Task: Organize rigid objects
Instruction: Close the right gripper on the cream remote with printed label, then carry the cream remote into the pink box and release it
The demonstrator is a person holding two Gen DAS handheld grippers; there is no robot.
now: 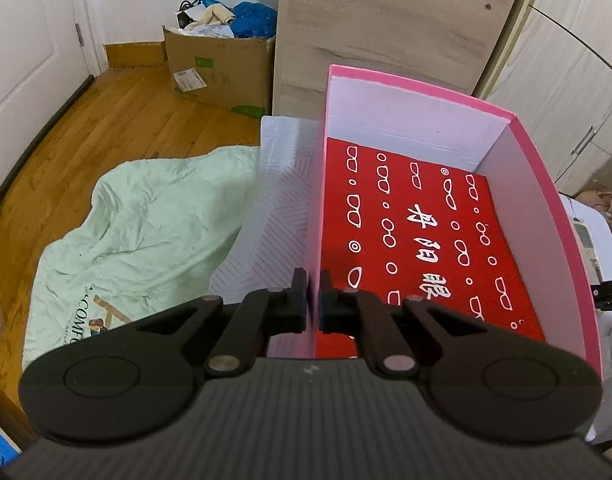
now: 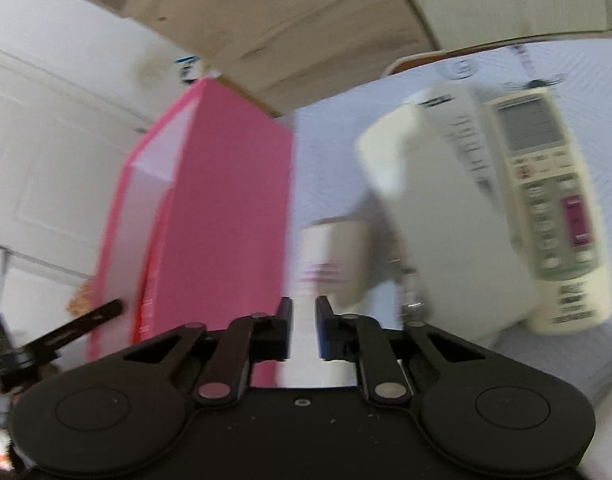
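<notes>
A pink box [image 1: 546, 184] with white inner walls and a red printed sheet [image 1: 418, 240] on its floor stands on the pale bed cover. My left gripper [image 1: 314, 296] is shut on the box's left wall, one finger inside and one outside. In the right wrist view the pink box [image 2: 226, 208] stands to the left. My right gripper [image 2: 304, 320] is slightly open and empty beside it. A cream remote control [image 2: 546, 200] and a slimmer white remote [image 2: 458, 132] lie on a white box-like object [image 2: 438, 248] to the right. That view is blurred.
A green quilt [image 1: 146, 232] lies left of the box. A cardboard carton [image 1: 218, 68] full of items stands on the wooden floor by a leaning wooden board [image 1: 386, 28]. White wardrobe doors [image 1: 566, 92] are at the right. A small beige cylinder [image 2: 338, 256] stands ahead of my right gripper.
</notes>
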